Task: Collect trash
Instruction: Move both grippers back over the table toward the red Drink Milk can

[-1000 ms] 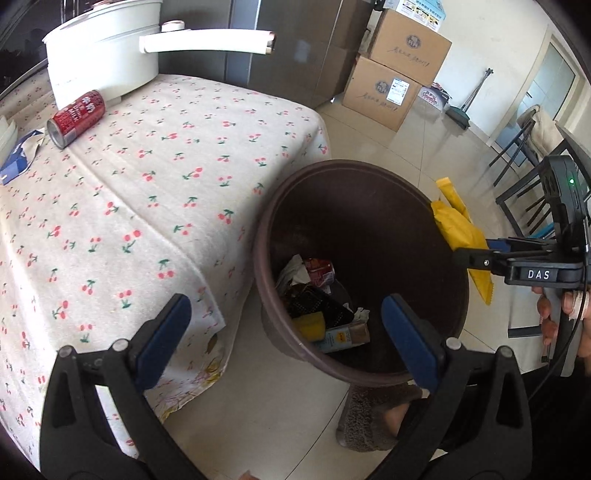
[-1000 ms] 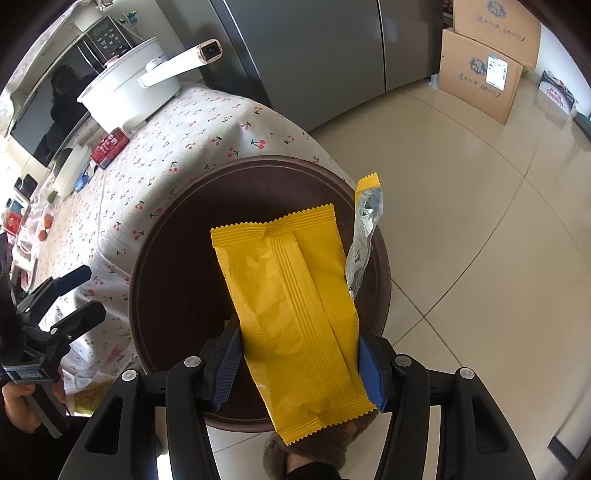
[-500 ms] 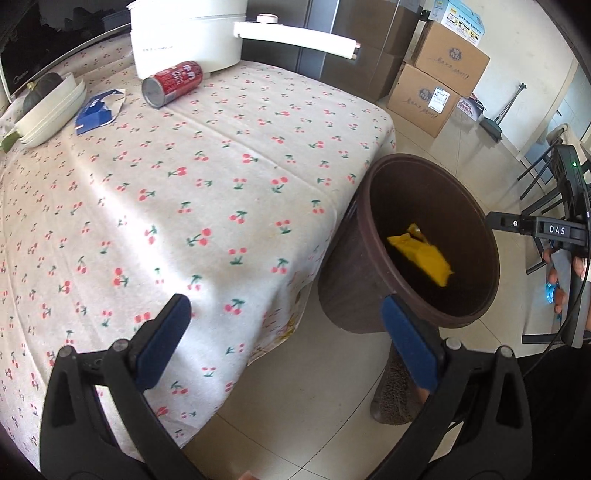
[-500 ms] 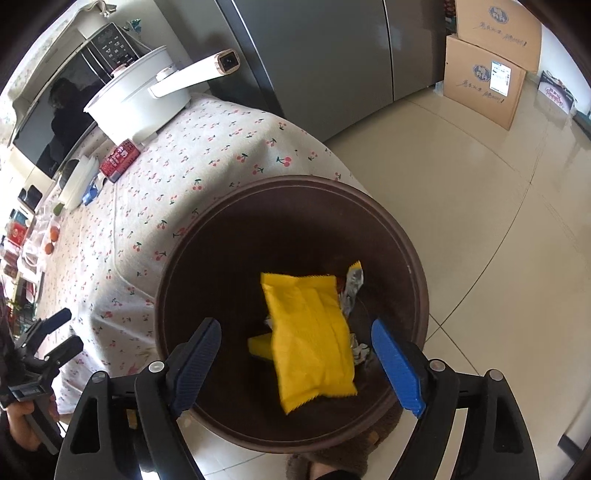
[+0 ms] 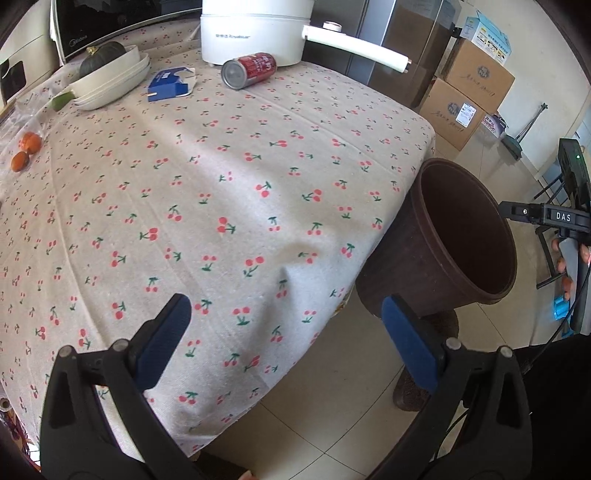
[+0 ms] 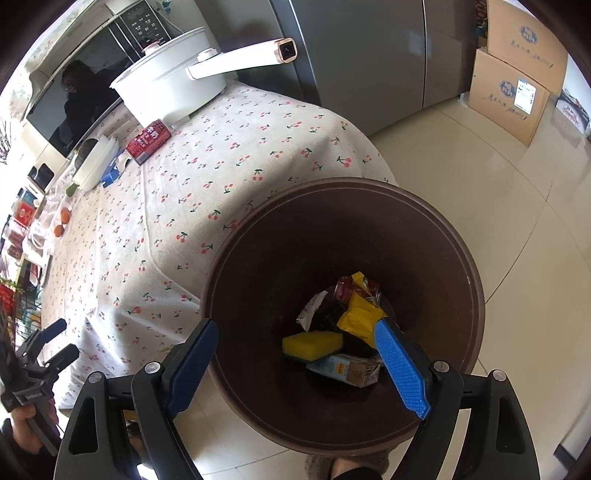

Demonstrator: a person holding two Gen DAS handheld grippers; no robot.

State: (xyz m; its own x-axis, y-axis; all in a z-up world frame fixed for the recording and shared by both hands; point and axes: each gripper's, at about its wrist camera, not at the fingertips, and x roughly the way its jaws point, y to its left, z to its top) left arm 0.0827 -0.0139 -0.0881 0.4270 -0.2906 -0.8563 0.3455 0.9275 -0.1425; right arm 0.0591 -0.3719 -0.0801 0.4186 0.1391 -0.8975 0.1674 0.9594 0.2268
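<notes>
Disposal looks finished: right gripper [image 6: 295,363], jaws just opened and empty, hangs over the round brown plastic bin [image 6: 476,314]; open, empty left gripper [image 5: 286,341] should next take the red drink can [image 5: 249,70].

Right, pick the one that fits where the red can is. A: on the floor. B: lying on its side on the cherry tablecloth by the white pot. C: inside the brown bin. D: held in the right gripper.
B: the red can lies on its side on the cherry tablecloth, just in front of the white pot.
</notes>
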